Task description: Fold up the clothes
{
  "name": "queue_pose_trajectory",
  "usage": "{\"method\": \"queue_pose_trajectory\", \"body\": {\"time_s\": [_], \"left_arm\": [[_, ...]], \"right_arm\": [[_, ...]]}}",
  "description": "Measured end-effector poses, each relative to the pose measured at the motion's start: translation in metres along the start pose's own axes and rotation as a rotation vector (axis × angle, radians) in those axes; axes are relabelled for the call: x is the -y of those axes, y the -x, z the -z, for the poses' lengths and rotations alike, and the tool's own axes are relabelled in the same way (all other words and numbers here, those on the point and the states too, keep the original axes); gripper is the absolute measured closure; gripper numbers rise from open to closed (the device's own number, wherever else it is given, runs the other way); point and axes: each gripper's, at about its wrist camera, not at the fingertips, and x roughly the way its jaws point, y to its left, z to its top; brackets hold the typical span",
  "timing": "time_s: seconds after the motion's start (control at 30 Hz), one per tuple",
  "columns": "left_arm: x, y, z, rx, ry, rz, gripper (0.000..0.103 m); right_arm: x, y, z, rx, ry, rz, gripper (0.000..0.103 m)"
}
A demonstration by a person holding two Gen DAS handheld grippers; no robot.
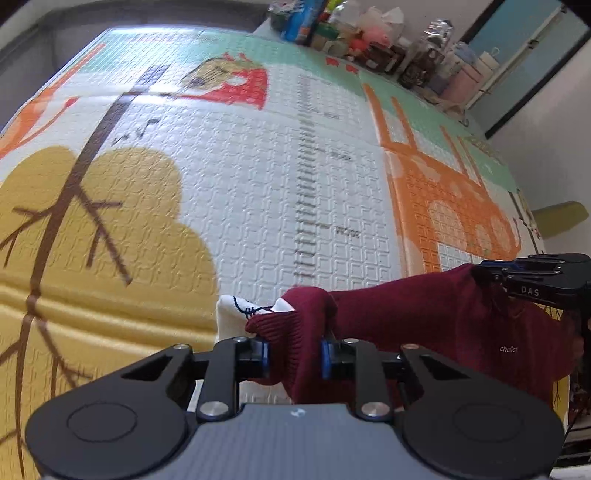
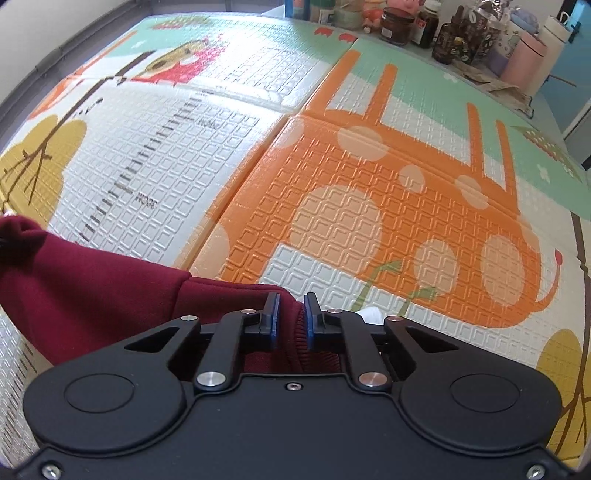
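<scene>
A dark red sweatshirt [image 1: 443, 317] with small white lettering and white inner trim hangs stretched between my two grippers above the play mat. My left gripper [image 1: 294, 356] is shut on a ribbed edge of it, the cloth bunched between the blue pads. In the left wrist view my right gripper [image 1: 480, 275] pinches the other end at the right. In the right wrist view the right gripper [image 2: 291, 314] is shut on the sweatshirt's [image 2: 92, 291] ribbed edge, and the cloth runs off to the left.
The patterned foam play mat [image 2: 351, 206] covers the surface, with an orange giraffe, a yellow tree [image 1: 92, 229] and a ruler print. Jars, bottles and toys [image 2: 461, 33] line the far edge. A wall and a blue door [image 1: 524, 55] stand at the right.
</scene>
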Motion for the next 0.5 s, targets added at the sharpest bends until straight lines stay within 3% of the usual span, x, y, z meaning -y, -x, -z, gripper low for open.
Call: {"method": "queue_pose_trajectory", "body": {"time_s": [0.07, 0.17, 0.33, 0.5], "left_arm": [[-0.002, -0.002, 0.004, -0.033, 0.033, -0.039, 0.072], [-0.007, -0.014, 0.013, -0.075, 0.075, -0.104, 0.056], [-0.016, -0.016, 0.020, -0.039, 0.098, -0.168, 0.028], [-0.023, -0.010, 0.021, -0.010, 0.116, -0.202, 0.023]], "right_arm": [[-0.001, 0.002, 0.000, 0.007, -0.002, -0.005, 0.091], [-0.005, -0.003, 0.000, 0.004, 0.002, 0.006, 0.091], [-0.011, -0.013, 0.001, -0.002, 0.009, 0.031, 0.091], [-0.011, -0.013, 0.000, -0.004, -0.008, 0.029, 0.087]]}}
